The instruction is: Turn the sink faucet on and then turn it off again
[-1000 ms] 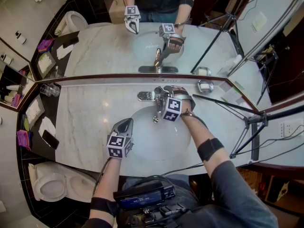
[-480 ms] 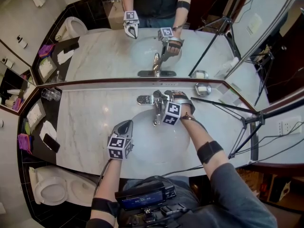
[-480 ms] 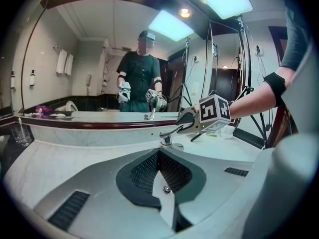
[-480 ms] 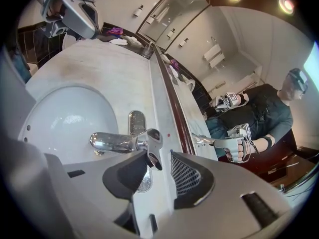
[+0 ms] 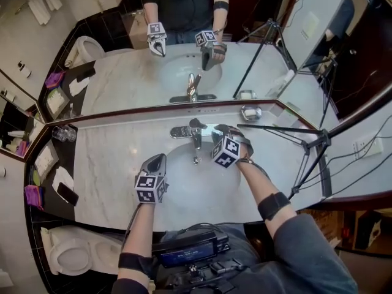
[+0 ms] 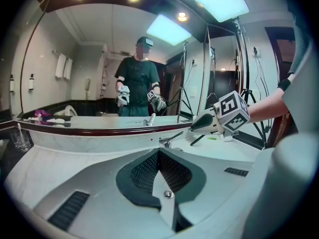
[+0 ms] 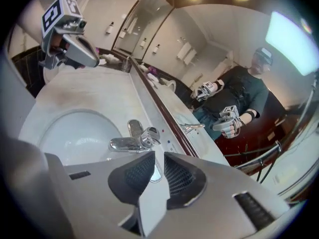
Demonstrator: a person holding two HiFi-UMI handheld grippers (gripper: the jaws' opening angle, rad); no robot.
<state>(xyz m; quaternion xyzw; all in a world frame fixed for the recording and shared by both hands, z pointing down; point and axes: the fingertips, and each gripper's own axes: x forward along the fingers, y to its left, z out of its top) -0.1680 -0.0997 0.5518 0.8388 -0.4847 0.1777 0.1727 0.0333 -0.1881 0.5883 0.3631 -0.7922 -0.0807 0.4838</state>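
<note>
The chrome faucet point(image 5: 195, 131) stands at the back of the white sink basin point(image 5: 184, 185), its lever handle pointing toward the mirror. In the right gripper view the faucet point(image 7: 133, 141) lies just ahead of the jaws, apart from them. My right gripper point(image 5: 215, 133) hovers right of the faucet; the jaws point(image 7: 155, 156) are closing, a narrow gap is left and nothing is between them. My left gripper point(image 5: 157, 160) hangs over the basin's left rim, shut and empty point(image 6: 158, 151). From there the faucet point(image 6: 168, 140) shows beyond the tips, with the right gripper point(image 6: 197, 126) beside it.
A wall mirror point(image 5: 122, 72) runs along the back of the marble counter point(image 5: 110, 158). A glass tumbler point(image 5: 63, 133) stands at the far left, and a metal soap dish point(image 5: 250, 112) at the back right. A tripod point(image 5: 309, 149) leans at the right, and a toilet point(image 5: 64, 250) is below left.
My right gripper has come off the faucet and drawn back to the right, leaving it uncovered, and its jaws have narrowed. The left gripper has stayed put.
</note>
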